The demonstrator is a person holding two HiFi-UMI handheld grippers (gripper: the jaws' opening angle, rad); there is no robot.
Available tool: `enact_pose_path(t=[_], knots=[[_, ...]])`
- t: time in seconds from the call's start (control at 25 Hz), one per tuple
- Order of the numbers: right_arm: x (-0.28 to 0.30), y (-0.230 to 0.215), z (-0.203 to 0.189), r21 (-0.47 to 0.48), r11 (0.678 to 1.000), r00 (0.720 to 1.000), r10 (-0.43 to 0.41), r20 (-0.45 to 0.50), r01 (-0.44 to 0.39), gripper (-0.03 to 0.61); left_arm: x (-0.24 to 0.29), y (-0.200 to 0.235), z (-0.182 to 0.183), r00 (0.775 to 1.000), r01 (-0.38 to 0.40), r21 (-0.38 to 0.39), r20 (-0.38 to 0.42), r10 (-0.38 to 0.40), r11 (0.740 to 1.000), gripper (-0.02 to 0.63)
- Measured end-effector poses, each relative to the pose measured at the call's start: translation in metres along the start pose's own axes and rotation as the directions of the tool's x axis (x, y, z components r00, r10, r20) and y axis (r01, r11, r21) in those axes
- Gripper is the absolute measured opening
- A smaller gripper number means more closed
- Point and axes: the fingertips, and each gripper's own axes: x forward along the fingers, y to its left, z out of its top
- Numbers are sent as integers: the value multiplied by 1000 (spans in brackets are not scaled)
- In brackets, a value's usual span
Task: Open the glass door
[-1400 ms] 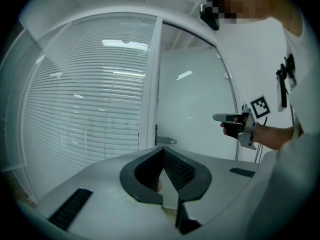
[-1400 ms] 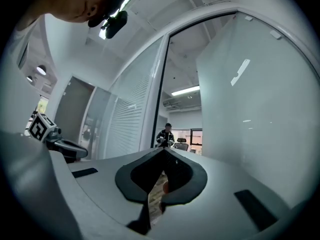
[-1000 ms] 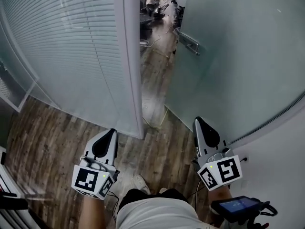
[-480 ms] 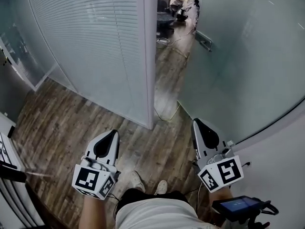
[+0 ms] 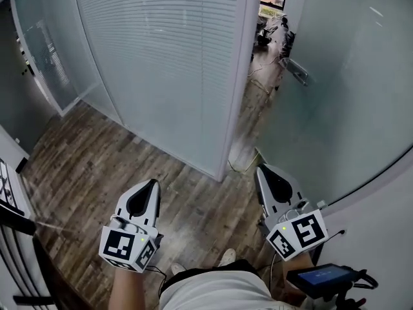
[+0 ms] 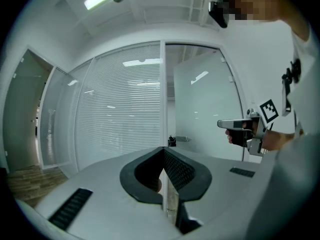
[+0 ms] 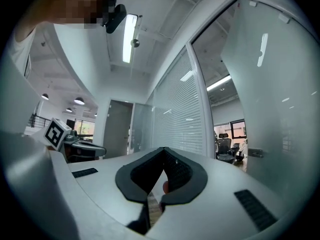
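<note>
The frosted glass door [image 5: 342, 89] stands ajar on the right, its metal handle [image 5: 295, 70] well beyond both grippers. Through the gap I see an office with chairs [image 5: 271, 28]. My left gripper [image 5: 153, 183] and right gripper [image 5: 260, 169] are held level, side by side over the wood floor. Both are shut and empty, touching nothing. The left gripper view shows its jaws [image 6: 163, 149] meeting, with the door [image 6: 205, 109], the handle [image 6: 182, 139] and the right gripper [image 6: 220, 124] beyond. From the right gripper [image 7: 163, 149] I see the door [image 7: 280, 94] and handle [image 7: 255, 153] at right.
A fixed glass partition with blinds [image 5: 161, 57] and its white post [image 5: 235, 102] stand left of the gap. A cable [image 5: 248, 166] trails on the floor at the door's foot. Another glass door [image 5: 42, 63] is at far left. A white wall [image 5: 387, 225] runs close on the right.
The doorway and handle have slid to the right in the head view, and more floor shows on the left. Both grippers moved together, still shut and empty.
</note>
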Motion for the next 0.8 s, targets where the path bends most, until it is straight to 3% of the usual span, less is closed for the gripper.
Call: enact_pose_path(t=[0.28,0.8], knots=[[34,87,-11,16,997,997,78,-26,-77,2,-59,69,-4,997,-73,2,12,73,997,0],[51,104,-12,12,995,993,104,-52,-103,2,-80,82,1,992,-119,-16,37,119,993,0]])
